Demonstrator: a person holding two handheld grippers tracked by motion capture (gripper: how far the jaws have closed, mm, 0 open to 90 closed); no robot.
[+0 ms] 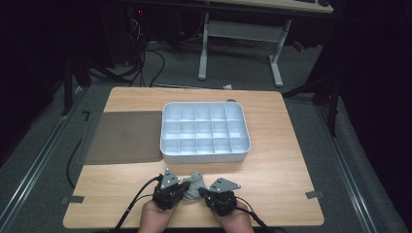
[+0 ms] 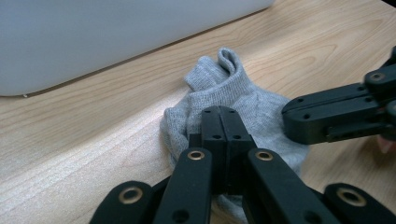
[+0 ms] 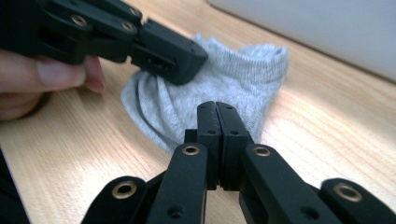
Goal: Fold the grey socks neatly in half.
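Note:
A small grey sock (image 1: 195, 185) lies crumpled on the wooden table near its front edge, in front of a white compartment box (image 1: 204, 157). My left gripper (image 1: 185, 189) comes at it from the left, my right gripper (image 1: 203, 192) from the right. In the left gripper view the jaws (image 2: 219, 110) are pressed together on the sock (image 2: 219, 86), whose fabric bunches beside them. In the right gripper view the jaws (image 3: 217, 105) are closed on the near edge of the sock (image 3: 233, 74). There the left gripper (image 3: 201, 57) pinches puckered fabric.
The box's white wall (image 2: 93, 37) stands just behind the sock. A dark flat mat (image 1: 124, 137) lies left of the box. The person's hands (image 1: 155, 219) enter at the table's front edge. Cables trail from both grippers. A desk frame (image 1: 277, 58) stands beyond the table.

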